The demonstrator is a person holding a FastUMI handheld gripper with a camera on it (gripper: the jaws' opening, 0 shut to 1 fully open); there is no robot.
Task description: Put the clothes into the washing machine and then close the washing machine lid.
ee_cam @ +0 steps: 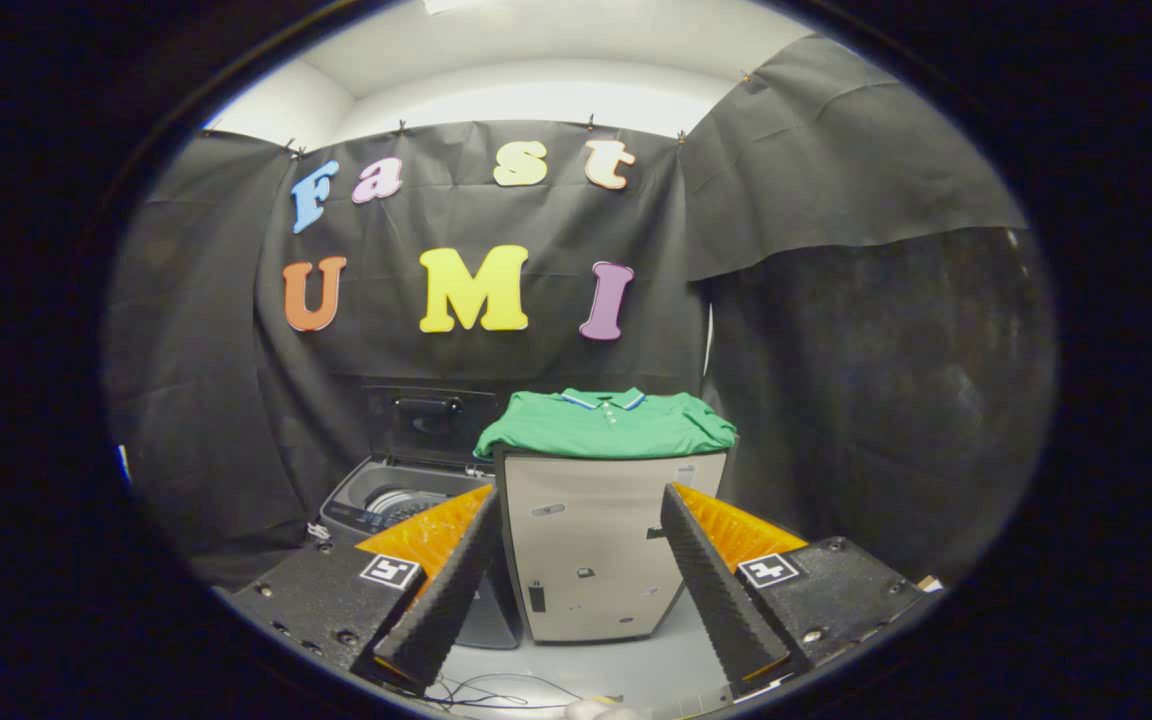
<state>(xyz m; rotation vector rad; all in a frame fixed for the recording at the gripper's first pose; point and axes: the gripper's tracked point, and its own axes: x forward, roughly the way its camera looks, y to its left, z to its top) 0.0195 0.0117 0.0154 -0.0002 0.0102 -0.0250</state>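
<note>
We hold the gripper (576, 545) with its jaws wide apart and nothing between them. Beyond the jaws stands a beige cabinet (601, 540), our landmark. A folded green polo shirt (608, 425) lies flat on top of the cabinet. Just left of the cabinet sits the washing machine (391, 500), its lid (428, 420) raised upright against the booth wall. Thin cables (486, 690) lie on the floor in front of the cabinet.
</note>
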